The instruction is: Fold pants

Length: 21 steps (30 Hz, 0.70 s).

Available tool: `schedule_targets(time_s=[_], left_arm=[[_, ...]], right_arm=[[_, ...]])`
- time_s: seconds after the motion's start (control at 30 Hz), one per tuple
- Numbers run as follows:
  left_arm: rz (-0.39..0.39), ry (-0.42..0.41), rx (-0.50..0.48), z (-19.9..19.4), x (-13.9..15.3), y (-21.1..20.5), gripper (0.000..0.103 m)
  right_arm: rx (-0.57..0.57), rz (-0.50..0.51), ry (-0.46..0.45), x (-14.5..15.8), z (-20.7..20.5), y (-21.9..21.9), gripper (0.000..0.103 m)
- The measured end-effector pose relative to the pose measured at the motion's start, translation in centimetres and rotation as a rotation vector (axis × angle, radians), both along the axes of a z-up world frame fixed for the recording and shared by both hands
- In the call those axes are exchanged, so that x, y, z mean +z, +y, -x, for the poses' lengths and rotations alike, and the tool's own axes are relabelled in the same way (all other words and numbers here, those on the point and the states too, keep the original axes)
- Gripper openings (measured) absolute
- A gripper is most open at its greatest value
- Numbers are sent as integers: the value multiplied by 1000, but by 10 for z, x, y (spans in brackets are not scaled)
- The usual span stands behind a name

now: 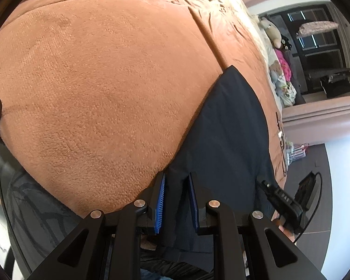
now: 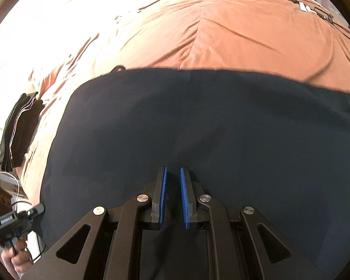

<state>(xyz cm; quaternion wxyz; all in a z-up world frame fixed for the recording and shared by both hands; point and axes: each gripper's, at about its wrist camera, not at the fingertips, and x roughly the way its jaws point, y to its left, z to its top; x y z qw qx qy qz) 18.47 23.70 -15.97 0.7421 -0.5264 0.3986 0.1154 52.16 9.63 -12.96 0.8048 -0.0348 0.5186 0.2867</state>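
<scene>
- The dark navy fabric pants [image 2: 198,128] lay spread flat on the rust-brown plush blanket [image 1: 93,93] covering the bed, with one straight edge running across the right wrist view and a squared corner showing in the left wrist view.
- The left gripper [image 1: 176,186] stood at the near edge of the pants, where the cloth met the blanket; a strip of the dark fabric ran between its blue ribbed pads [image 1: 160,200], and the jaws sat narrow around it, apparently pinching that edge, though contact on both pads was hard to confirm.
- The right gripper [image 2: 173,182] hung over the middle of the pants with its jaws nearly closed; whether any cloth was caught between the pads could not be told, since the fabric behind was the same dark colour.
- The person's hand [image 2: 15,256] showed low at the left of the right wrist view, wrapped around the other tool's handle.
- A stack of dark folded garments [image 2: 18,130] sat at the far left of the bed, well apart from the pants.
- Judged from the neat rectangular outline, the pants seemed already laid out or folded lengthwise, while the crosswise folds into a compact bundle appeared still to be done.
</scene>
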Motion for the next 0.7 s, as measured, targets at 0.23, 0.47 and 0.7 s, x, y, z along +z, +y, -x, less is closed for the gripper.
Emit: schedule_targets(time_s=[0.23,0.47,0.7], left_arm=[[5,8,22,-2,-1,2,19],[1,17,28,-3,0,2,19],[-15,8,-3,-7,-1,2,19]], right_arm=[[-11,15,-11,3,-32,11,9],[-48,0,-13,2,-52,14,9],[-37,-3,0,4,-50,8,9]])
